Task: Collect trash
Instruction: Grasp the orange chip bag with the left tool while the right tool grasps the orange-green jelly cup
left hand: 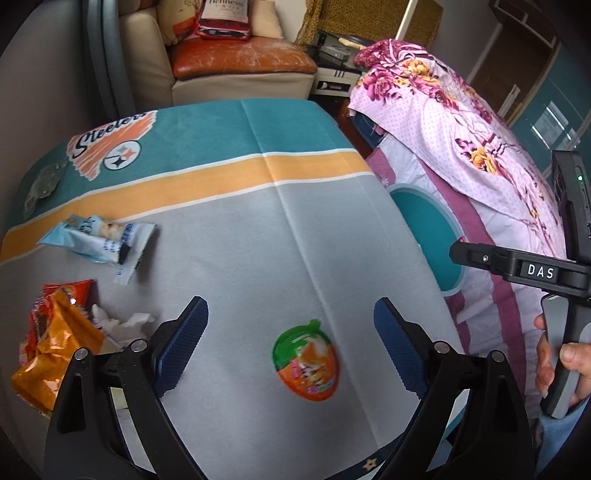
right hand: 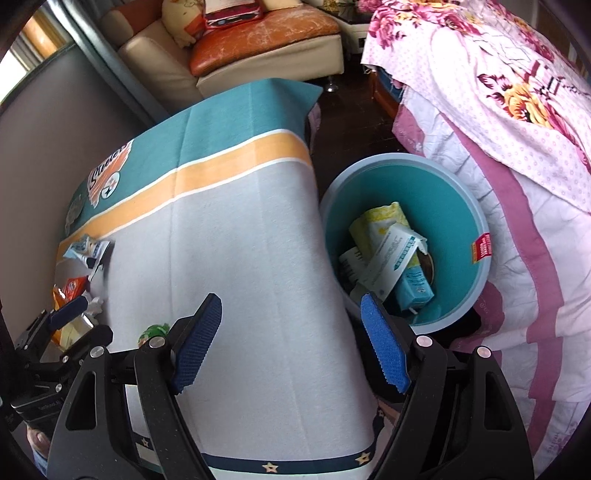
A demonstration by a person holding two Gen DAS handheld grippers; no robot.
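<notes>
Orange-green lid [left hand: 306,360] between spread left tool [left hand: 291,343] fingers; right tool [right hand: 291,341] spread, empty

Worktop cover [left hand: 258,236]: grey, orange and teal striped cloth with a Steelers logo [left hand: 110,147] near the far left corner.
Sofa [left hand: 236,62]: cream frame with a worn orange seat cushion, beyond the worktop's far edge.
Pillows [left hand: 221,18]: leaning on the sofa back, one red-trimmed with lettering.
Bed [right hand: 517,206]: on the right, under a pink floral sheet [left hand: 443,110].
Floor [right hand: 351,107]: dark, between sofa and bed.
</notes>
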